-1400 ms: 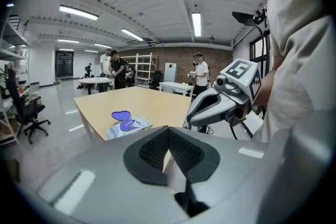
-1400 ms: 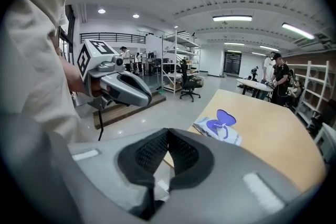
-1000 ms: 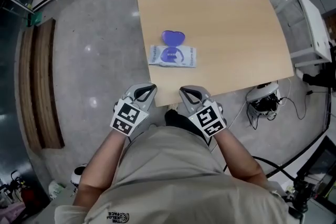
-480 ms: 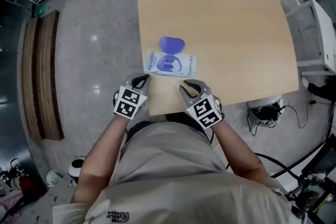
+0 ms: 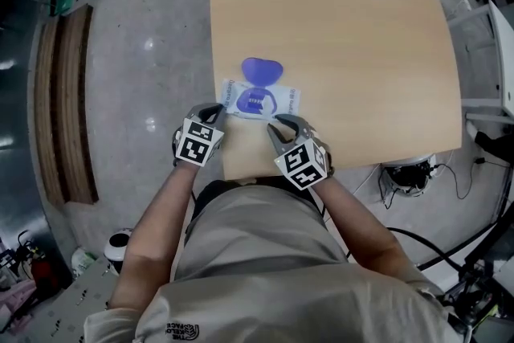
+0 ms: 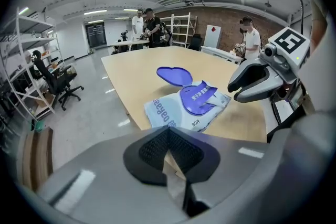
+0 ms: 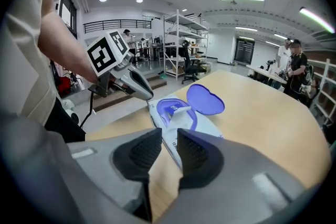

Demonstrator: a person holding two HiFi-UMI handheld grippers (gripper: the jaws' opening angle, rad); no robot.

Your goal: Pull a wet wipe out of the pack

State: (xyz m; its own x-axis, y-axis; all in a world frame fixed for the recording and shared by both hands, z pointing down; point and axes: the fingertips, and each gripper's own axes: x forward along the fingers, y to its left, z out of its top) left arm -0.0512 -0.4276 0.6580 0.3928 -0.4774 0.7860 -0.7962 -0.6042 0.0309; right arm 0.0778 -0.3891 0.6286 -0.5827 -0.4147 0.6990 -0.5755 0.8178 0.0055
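A pale blue wet wipe pack lies near the front left corner of the wooden table, its purple lid flipped open away from me. In the right gripper view a white wipe tab sticks up from the pack's opening. My left gripper hovers at the pack's near left corner, shut and empty. My right gripper sits just short of the pack's near edge; its pads stand a narrow gap apart with nothing between them.
The table's left edge runs just beside the left gripper, with grey floor beyond. A wooden bench lies on the floor at left. Cables and a white base sit at right. Shelving, office chairs and people stand far behind.
Both grippers have moved forward from the table's near edge up to the wipe pack. The pack and its open lid have not moved.
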